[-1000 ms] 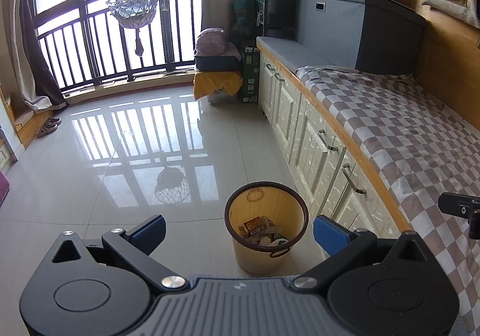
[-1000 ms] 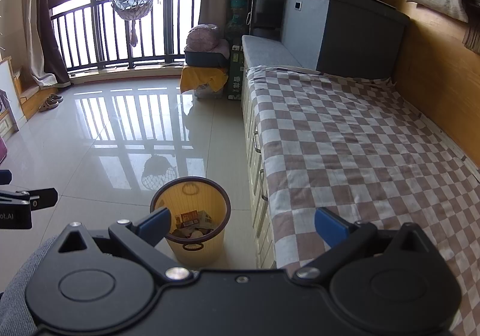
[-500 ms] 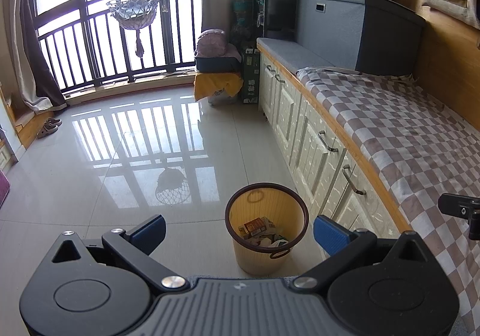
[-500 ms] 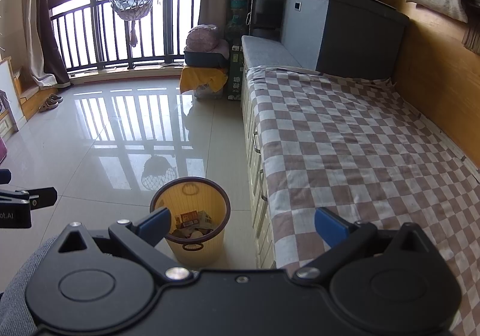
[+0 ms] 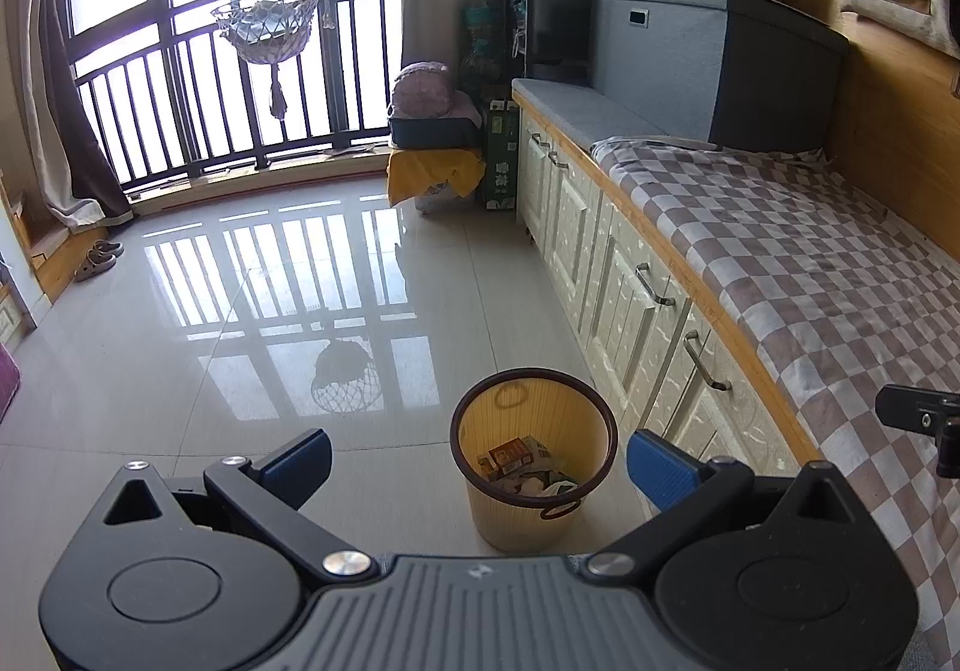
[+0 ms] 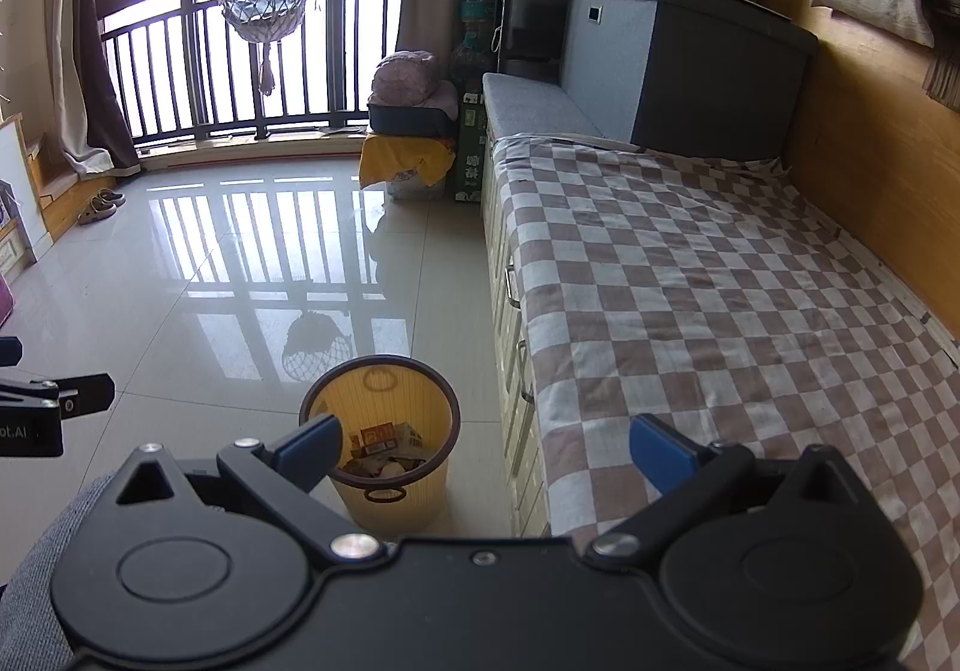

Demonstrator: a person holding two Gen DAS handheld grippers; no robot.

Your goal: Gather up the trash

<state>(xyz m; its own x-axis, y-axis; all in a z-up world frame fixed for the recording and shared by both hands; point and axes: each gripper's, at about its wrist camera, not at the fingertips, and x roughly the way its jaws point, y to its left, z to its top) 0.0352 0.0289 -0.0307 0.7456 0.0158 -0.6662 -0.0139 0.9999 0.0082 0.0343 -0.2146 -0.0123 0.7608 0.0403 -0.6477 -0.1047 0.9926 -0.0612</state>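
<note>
Yellow plastic trash bin (image 5: pixel 534 461) sits on the tiled floor (image 5: pixel 240 323) right beside the bed's drawers (image 5: pixel 636 305), wrappers inside. Left gripper (image 5: pixel 477 458) and right gripper (image 6: pixel 483 446) both spread wide, holding nothing.

Glossy tiled floor (image 5: pixel 180 359), translucent ribbed plastic bin (image 5: pixel 528 521), checked cloth cover (image 6: pixel 690 311)

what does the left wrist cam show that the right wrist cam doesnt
Only the left wrist view shows the cabinet door fronts face-on. Only the right wrist view shows the white panel at the left edge. Both show the yellow bin holding trash, the checkered bed cover, and both grippers, left gripper and right gripper, open and empty.
</note>
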